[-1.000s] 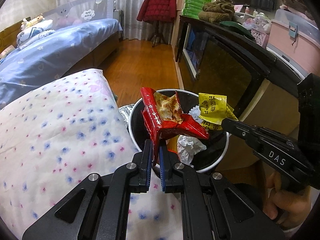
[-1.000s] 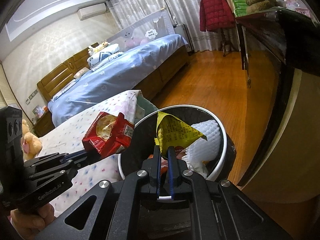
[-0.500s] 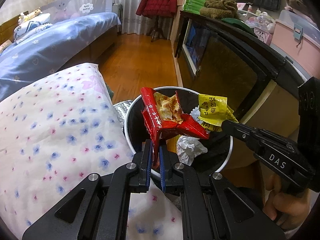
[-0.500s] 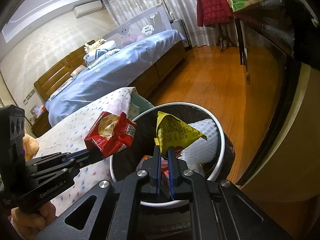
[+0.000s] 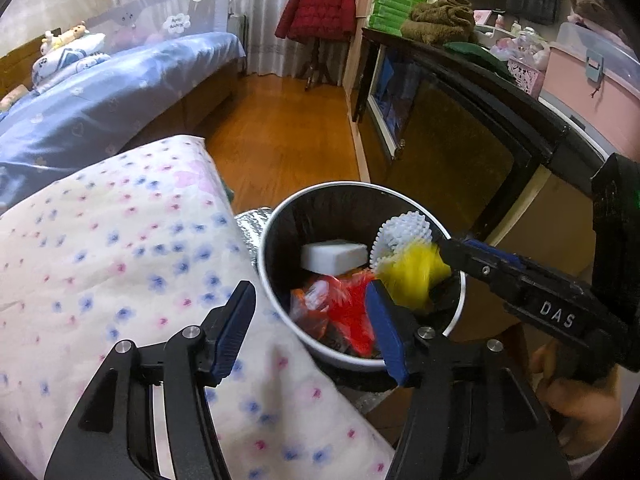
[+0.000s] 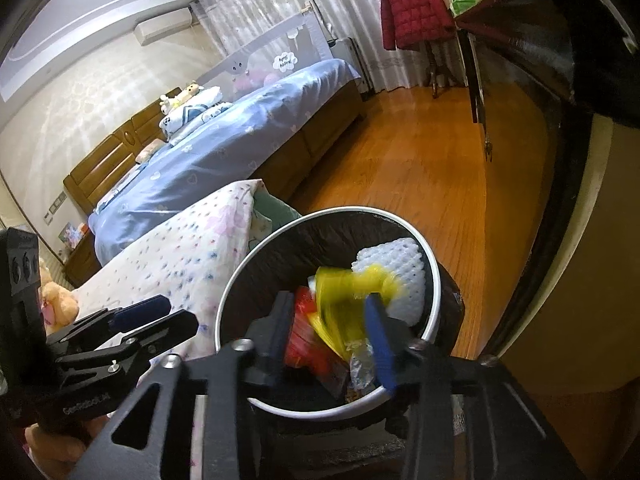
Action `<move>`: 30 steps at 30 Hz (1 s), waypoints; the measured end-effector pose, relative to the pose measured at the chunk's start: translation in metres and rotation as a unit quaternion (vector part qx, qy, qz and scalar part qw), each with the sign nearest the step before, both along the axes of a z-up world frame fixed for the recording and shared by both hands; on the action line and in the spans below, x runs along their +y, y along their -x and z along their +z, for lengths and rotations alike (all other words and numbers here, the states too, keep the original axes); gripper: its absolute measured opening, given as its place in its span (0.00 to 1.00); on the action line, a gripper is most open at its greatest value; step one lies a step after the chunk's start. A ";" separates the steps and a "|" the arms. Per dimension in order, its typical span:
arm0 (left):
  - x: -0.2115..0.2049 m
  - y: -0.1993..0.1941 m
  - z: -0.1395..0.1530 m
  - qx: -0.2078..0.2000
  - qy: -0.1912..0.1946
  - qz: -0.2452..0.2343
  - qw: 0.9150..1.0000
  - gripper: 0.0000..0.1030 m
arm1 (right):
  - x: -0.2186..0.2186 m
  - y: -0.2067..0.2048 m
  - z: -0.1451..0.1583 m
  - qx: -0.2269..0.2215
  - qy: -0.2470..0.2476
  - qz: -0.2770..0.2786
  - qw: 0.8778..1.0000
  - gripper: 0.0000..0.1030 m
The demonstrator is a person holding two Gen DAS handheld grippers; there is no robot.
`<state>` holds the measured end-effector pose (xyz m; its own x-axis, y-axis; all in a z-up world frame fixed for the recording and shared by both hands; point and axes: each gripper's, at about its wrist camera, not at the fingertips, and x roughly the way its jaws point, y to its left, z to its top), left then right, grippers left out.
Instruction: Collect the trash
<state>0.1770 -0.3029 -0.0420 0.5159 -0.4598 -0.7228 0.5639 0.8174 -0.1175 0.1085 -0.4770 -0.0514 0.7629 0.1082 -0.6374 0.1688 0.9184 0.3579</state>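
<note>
A white-rimmed trash bin with a black liner stands beside the bed; it also shows in the right wrist view. My left gripper is open over the bin's near rim. The red snack wrapper is blurred, free of the fingers, inside the bin. My right gripper is open above the bin; it also shows in the left wrist view. The yellow wrapper is blurred, dropping among the trash; it also shows in the left wrist view. White foam netting and a white block lie in the bin.
A flowered quilt lies left of the bin. A dark cabinet stands right of it, with boxes and towels on top. A blue-covered bed and a red jacket on a stand are farther back across the wooden floor.
Both grippers have opened. The red wrapper has left my left gripper and the yellow wrapper my right one; both have fallen into the bin.
</note>
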 end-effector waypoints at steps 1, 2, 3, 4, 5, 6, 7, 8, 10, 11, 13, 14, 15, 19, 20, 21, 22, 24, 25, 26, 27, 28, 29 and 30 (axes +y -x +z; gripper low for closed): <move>0.004 0.002 0.000 -0.003 0.001 0.003 1.000 0.58 | 0.001 0.002 0.002 -0.002 0.000 -0.001 1.000 0.42; 0.010 0.004 0.002 -0.006 0.002 0.008 1.000 0.58 | 0.002 0.003 0.003 -0.003 -0.001 -0.001 1.000 0.42; 0.016 0.006 0.003 -0.008 0.005 0.014 1.000 0.60 | 0.003 0.004 0.005 -0.006 -0.001 -0.001 1.000 0.44; 0.022 0.008 0.004 -0.010 0.008 0.019 1.000 0.62 | 0.004 0.005 0.006 -0.008 -0.001 -0.001 1.000 0.47; 0.029 0.010 0.005 -0.013 0.013 0.025 1.000 0.62 | 0.006 0.006 0.008 -0.011 -0.001 -0.001 1.000 0.52; 0.039 0.014 0.007 -0.015 0.019 0.035 0.999 0.63 | 0.008 0.008 0.009 -0.014 -0.001 -0.001 1.000 0.54; 0.046 0.016 0.008 -0.016 0.023 0.042 0.999 0.64 | 0.010 0.009 0.011 -0.016 -0.001 -0.001 1.000 0.59; 0.053 0.019 0.010 -0.018 0.028 0.050 0.998 0.64 | 0.013 0.010 0.012 -0.019 -0.002 0.000 1.000 0.62; 0.070 0.025 0.014 -0.022 0.042 0.067 0.997 0.66 | 0.023 0.014 0.017 -0.025 -0.001 0.005 1.000 0.63; 0.078 0.028 0.016 -0.023 0.048 0.075 0.996 0.67 | 0.027 0.016 0.019 -0.028 -0.001 0.008 1.000 0.67; 0.096 0.035 0.018 -0.028 0.059 0.092 0.994 0.72 | 0.037 0.020 0.024 -0.034 -0.004 0.017 0.999 0.75; 0.107 0.041 0.020 -0.033 0.065 0.104 0.992 0.73 | 0.044 0.023 0.027 -0.040 -0.007 0.023 0.999 0.81; 0.113 0.044 0.021 -0.037 0.068 0.110 0.991 0.76 | 0.050 0.025 0.029 -0.045 -0.007 0.027 0.999 0.84; 0.145 0.059 0.023 -0.055 0.069 0.149 0.985 0.81 | 0.081 0.034 0.033 -0.059 0.006 0.040 0.997 0.92; 0.154 0.063 0.023 -0.058 0.069 0.159 0.983 0.82 | 0.087 0.034 0.032 -0.058 0.009 0.042 0.997 0.92; 0.161 0.065 0.022 -0.060 0.070 0.168 0.982 0.82 | 0.092 0.034 0.031 -0.058 0.012 0.044 0.997 0.92; 0.168 0.067 0.022 -0.061 0.071 0.177 0.980 0.82 | 0.101 0.033 0.028 -0.056 0.017 0.051 0.997 0.92; 0.185 0.072 0.022 -0.068 0.071 0.196 0.976 0.82 | 0.112 0.032 0.026 -0.052 0.024 0.059 0.997 0.92; 0.191 0.074 0.023 -0.072 0.069 0.202 0.974 0.82 | 0.121 0.032 0.025 -0.051 0.029 0.066 0.996 0.92; 0.198 0.077 0.025 -0.078 0.067 0.211 0.972 0.82 | 0.126 0.032 0.026 -0.053 0.033 0.071 0.996 0.92; 0.203 0.078 0.027 -0.084 0.067 0.218 0.970 0.82 | 0.133 0.033 0.028 -0.057 0.037 0.075 0.995 0.92; 0.210 0.081 0.029 -0.089 0.068 0.223 0.968 0.82 | 0.139 0.033 0.031 -0.063 0.044 0.080 0.994 0.92; 0.215 0.084 0.031 -0.096 0.070 0.230 0.966 0.82 | 0.144 0.033 0.035 -0.070 0.049 0.083 0.993 0.92; 0.220 0.088 0.035 -0.106 0.072 0.237 0.963 0.83 | 0.148 0.034 0.039 -0.077 0.054 0.086 0.992 0.92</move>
<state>0.0893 -0.0832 -0.0065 0.8214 -0.2245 -0.5243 0.1560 0.9727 -0.1721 0.0745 -0.3288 -0.0127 0.8281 0.1833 -0.5297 -0.0431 0.9630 0.2659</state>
